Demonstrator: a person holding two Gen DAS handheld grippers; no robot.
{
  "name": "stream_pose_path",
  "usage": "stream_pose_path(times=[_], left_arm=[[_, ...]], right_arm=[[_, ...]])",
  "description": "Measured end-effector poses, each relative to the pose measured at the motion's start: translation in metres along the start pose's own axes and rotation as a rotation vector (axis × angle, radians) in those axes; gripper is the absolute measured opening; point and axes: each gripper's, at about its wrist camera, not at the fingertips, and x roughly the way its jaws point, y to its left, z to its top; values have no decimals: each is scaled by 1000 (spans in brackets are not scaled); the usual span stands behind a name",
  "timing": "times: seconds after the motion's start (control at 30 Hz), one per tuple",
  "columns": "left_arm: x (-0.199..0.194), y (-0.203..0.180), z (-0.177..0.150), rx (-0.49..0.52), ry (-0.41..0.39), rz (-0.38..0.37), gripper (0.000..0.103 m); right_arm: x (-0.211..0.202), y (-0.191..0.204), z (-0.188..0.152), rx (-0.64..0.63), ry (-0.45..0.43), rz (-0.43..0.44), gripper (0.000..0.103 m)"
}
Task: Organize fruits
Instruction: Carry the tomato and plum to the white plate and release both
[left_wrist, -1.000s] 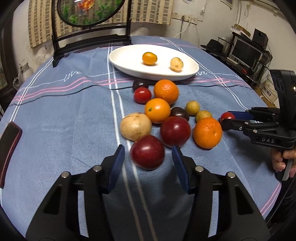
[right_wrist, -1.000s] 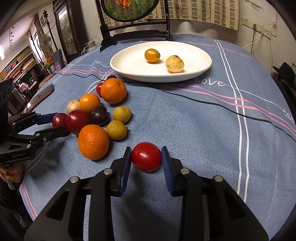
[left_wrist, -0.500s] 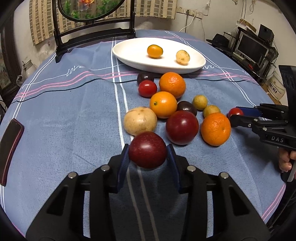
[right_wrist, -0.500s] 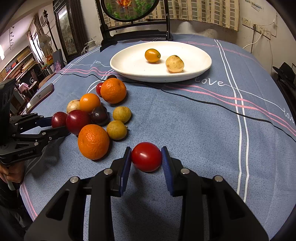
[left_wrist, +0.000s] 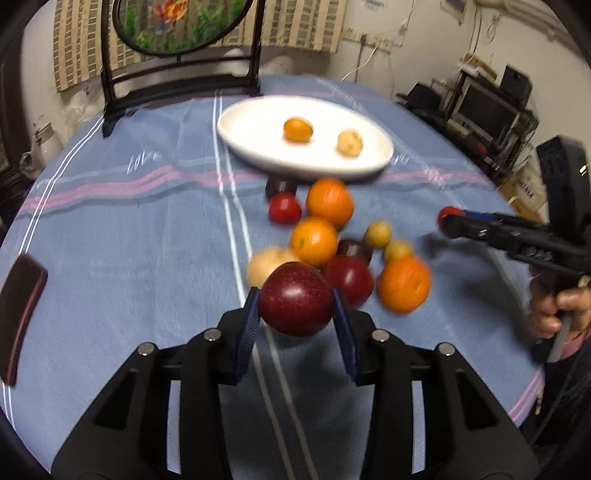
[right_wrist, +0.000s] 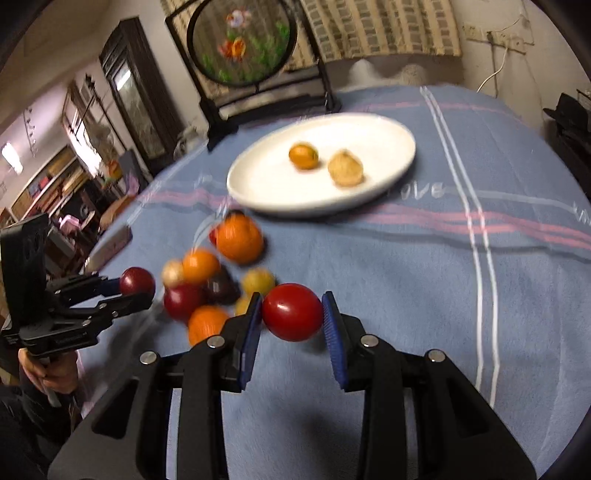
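Note:
My left gripper (left_wrist: 295, 321) is shut on a dark red plum (left_wrist: 295, 299) and holds it above the blue tablecloth. My right gripper (right_wrist: 291, 328) is shut on a red tomato (right_wrist: 292, 312), also lifted off the cloth. A white oval plate (left_wrist: 258, 147) at the far side holds a small orange fruit (left_wrist: 297, 129) and a pale yellow fruit (left_wrist: 349, 142). Between me and the plate lies a cluster of oranges (left_wrist: 403, 282), plums (left_wrist: 349, 280) and small fruits. The right gripper with its tomato shows at the right of the left wrist view (left_wrist: 448, 221).
A dark framed fish screen (right_wrist: 243, 55) stands behind the plate (right_wrist: 258, 177). A dark flat phone-like object (left_wrist: 20, 314) lies at the table's left edge. Shelves and electronics stand beyond the table's right edge.
Both grippers have lifted their fruit off the cloth and moved up and forward toward the plate. A second ago the left gripper was open around the plum; it closed on it.

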Motion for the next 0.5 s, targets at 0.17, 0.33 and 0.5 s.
stream_pose_path(times=[0.17, 0.33, 0.5], left_arm=[[6, 2, 57, 4, -53, -22, 40], [49, 3, 109, -2, -45, 5, 40], [95, 10, 138, 4, -9, 72, 40]], right_arm=[[17, 11, 47, -13, -59, -26, 35], [62, 10, 88, -38, -51, -95, 35], [94, -2, 100, -19, -1, -112, 35]])
